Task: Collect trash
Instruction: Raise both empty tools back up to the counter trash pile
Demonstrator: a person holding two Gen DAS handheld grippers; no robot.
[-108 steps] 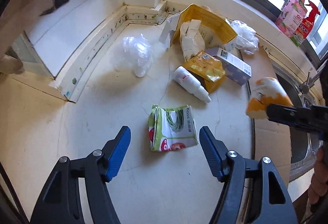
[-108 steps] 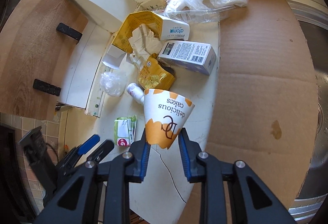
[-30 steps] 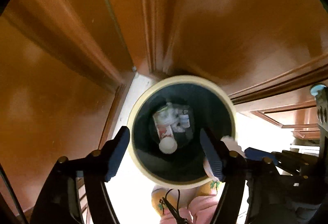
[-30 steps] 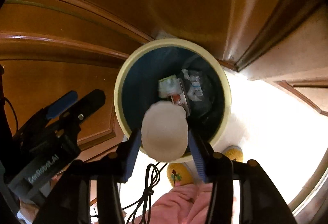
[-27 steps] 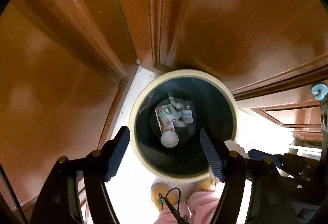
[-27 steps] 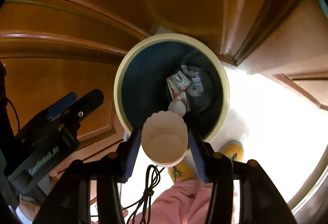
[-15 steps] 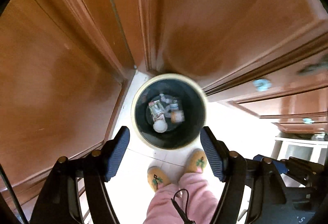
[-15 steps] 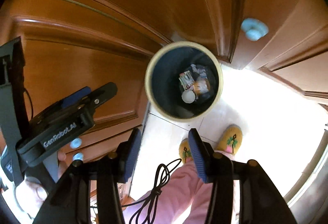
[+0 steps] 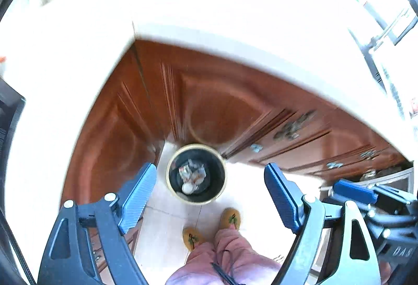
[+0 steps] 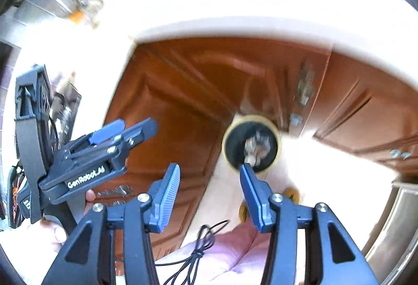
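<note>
Trash (image 9: 192, 175) lies at the bottom of our round bin (image 9: 196, 197) on the floor, against the wooden cabinets (image 9: 209, 102) (blurred). We hold left gripper (image 9: 210, 196) and right gripper (image 10: 210, 193) above it, jaws wide apart, empty.

The left gripper (image 9: 209, 196) and the right gripper (image 10: 209, 192) both point downward with jaws spread wide, nothing between their blue fingers (image 9: 137, 197).
</note>
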